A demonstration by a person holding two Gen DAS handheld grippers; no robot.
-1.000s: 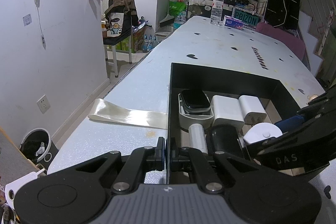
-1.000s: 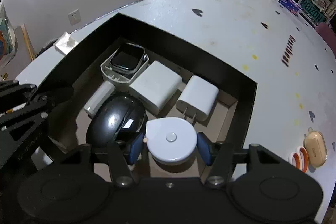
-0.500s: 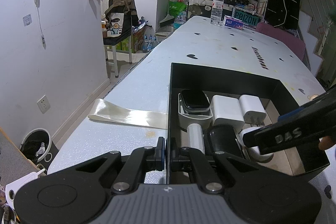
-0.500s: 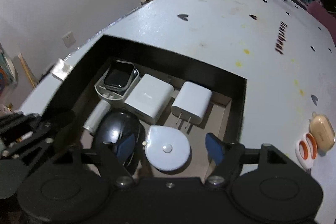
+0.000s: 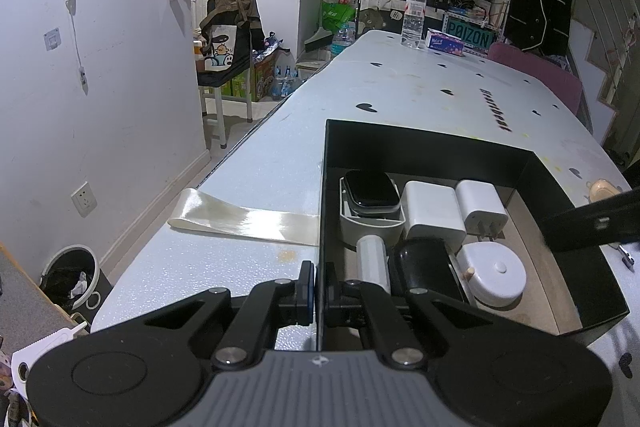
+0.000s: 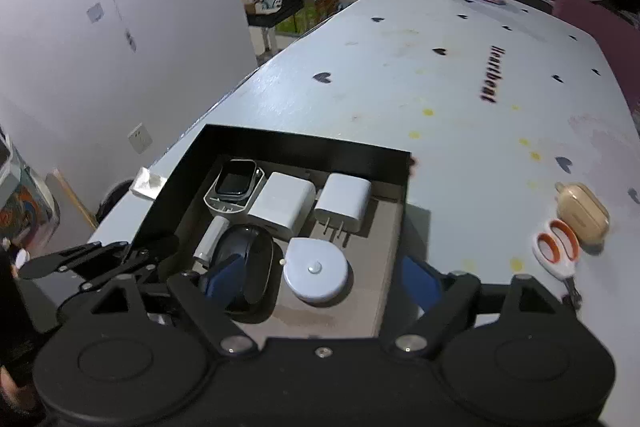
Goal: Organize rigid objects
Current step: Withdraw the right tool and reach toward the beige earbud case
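A black box [image 5: 400,143] on the white table holds a watch in a grey tray [image 5: 370,187], two white chargers [image 5: 432,207], a black mouse [image 5: 424,263], a white cylinder [image 5: 372,259] and a round white tape measure [image 5: 492,273]. My left gripper [image 5: 319,291] is shut on the box's near left wall. My right gripper [image 6: 316,277] hovers above the box with its jaws opening wide. The tape measure [image 6: 316,273] lies free on the box floor below them, touched by neither pad. Orange-handled scissors [image 6: 556,247] and a tan earbud case [image 6: 582,213] lie on the table right of the box.
A shiny strip of tape [image 5: 248,221] runs from the box's left wall toward the table's left edge. A water bottle [image 5: 413,13] and a tissue pack [image 5: 444,41] stand at the far end. A bin [image 5: 70,279] sits on the floor at left.
The right gripper let go of the tape measure, which stays in the box, then spread its jaws and drew up and away. The left gripper has not moved.
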